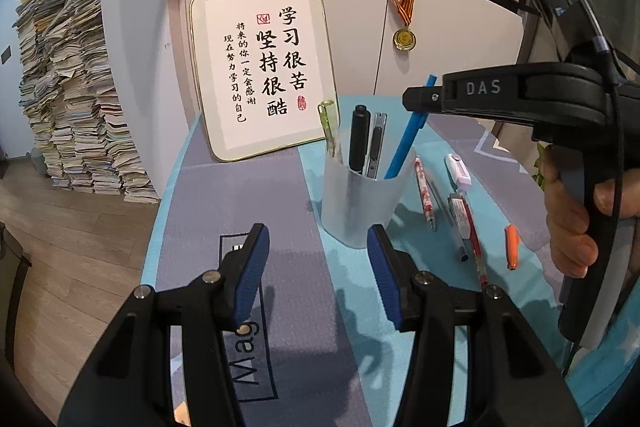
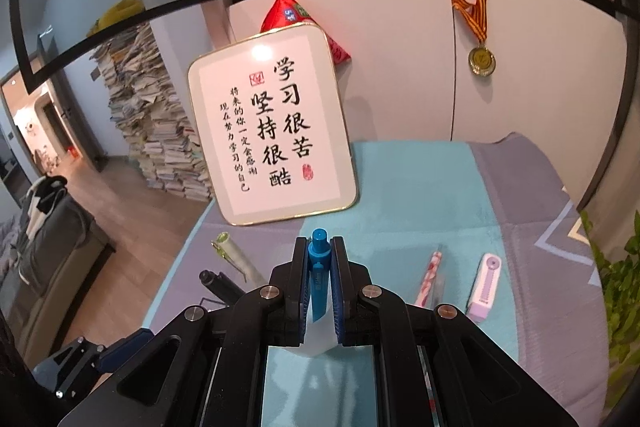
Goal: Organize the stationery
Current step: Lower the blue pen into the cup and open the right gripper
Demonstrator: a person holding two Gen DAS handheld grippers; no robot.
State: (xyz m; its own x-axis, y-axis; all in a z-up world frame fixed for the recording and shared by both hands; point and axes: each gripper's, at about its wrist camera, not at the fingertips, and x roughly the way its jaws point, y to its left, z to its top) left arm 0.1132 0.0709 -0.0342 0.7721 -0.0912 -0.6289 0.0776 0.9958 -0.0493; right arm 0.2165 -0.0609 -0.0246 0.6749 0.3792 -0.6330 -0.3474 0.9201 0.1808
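Observation:
A translucent pen cup stands on the teal and grey mat. In it are a clear green pen, a black marker and a utility knife. My right gripper is shut on a blue pen, which slants down with its lower end inside the cup. My left gripper stands open just in front of the cup, with nothing between its blue pads. Its black frame shows at the lower left of the right wrist view.
To the right of the cup lie a red-patterned pen, a white correction tape, a red gel pen and a short orange piece. A framed calligraphy board leans behind. A green plant stands at the right edge.

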